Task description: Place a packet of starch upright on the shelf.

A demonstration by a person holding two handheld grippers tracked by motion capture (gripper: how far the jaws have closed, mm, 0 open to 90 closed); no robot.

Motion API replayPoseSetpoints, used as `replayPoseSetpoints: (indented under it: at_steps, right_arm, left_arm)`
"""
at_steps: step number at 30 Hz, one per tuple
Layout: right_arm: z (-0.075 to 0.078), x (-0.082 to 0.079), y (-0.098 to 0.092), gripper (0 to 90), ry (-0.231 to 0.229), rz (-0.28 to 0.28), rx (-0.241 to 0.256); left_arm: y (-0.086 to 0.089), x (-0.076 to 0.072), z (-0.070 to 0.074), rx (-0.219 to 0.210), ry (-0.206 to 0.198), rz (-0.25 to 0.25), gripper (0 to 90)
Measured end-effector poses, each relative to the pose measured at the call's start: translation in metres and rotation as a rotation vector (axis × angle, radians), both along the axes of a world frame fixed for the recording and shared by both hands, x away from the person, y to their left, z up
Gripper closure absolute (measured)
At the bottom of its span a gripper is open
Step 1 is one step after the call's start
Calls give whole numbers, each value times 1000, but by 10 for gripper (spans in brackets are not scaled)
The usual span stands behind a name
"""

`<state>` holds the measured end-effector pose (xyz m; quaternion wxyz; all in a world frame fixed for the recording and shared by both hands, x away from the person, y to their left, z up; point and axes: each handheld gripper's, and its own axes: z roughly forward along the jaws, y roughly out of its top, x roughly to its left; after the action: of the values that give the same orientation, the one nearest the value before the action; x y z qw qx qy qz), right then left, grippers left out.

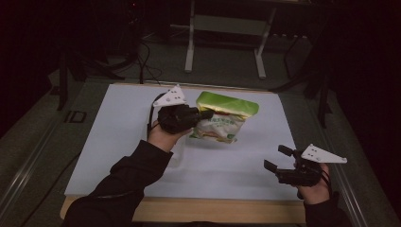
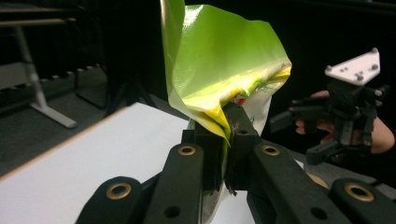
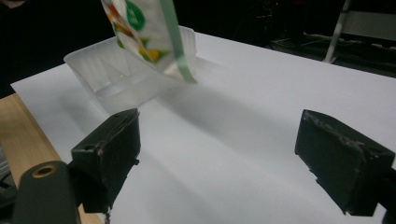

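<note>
A green and white snack bag (image 1: 226, 117) hangs in the air over the middle of the white table top (image 1: 118, 142). My left gripper (image 1: 207, 115) is shut on the bag's left edge. In the left gripper view the two jaws pinch the crumpled foil of the bag (image 2: 224, 60) between them, and my left gripper (image 2: 227, 133) points toward the right hand. My right gripper (image 1: 276, 157) is open and low near the table's front right. Nothing sits between its fingers (image 3: 112, 149). The bag (image 3: 140, 32) dangles above a clear plastic tub (image 3: 107, 74).
The clear tub rests on the white top below the held bag, near the left forearm (image 1: 137, 175). A wooden table edge (image 1: 213, 210) runs along the front. White metal frame legs (image 1: 189, 47) stand on the floor behind the table.
</note>
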<state>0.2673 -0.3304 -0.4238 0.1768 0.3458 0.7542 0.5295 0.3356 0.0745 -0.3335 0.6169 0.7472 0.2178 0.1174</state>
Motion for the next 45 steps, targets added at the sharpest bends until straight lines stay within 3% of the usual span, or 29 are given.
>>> replayPoseSetpoints:
  at_steps: [14, 17, 22, 26, 30, 34, 37, 45]
  right_arm:
    - [5, 1, -2, 146, 4, -6, 36]
    - [6, 2, -2, 146, 6, -5, 52]
    - [5, 3, 0, 146, 6, 2, 33]
    - [3, 4, 1, 146, 13, 9, 37]
    - [2, 4, 3, 146, 19, 9, 38]
    - [2, 5, 4, 146, 21, 8, 41]
    - [2, 5, 4, 146, 25, 7, 48]
    - [0, 5, 3, 146, 28, 9, 52]
  left_arm:
    - [55, -9, 6, -17, -2, 112, 862]
    - [66, -10, 5, -23, 3, 123, 862]
    - [87, -13, -1, -54, 17, 132, 862]
    - [102, -16, -10, -66, 20, 134, 862]
    - [117, -15, -25, -104, 52, 115, 862]
    - [124, -17, -38, -99, 63, 115, 862]
    - [130, -16, -50, -119, 93, 111, 862]
    - [138, -16, -75, -106, 154, 98, 862]
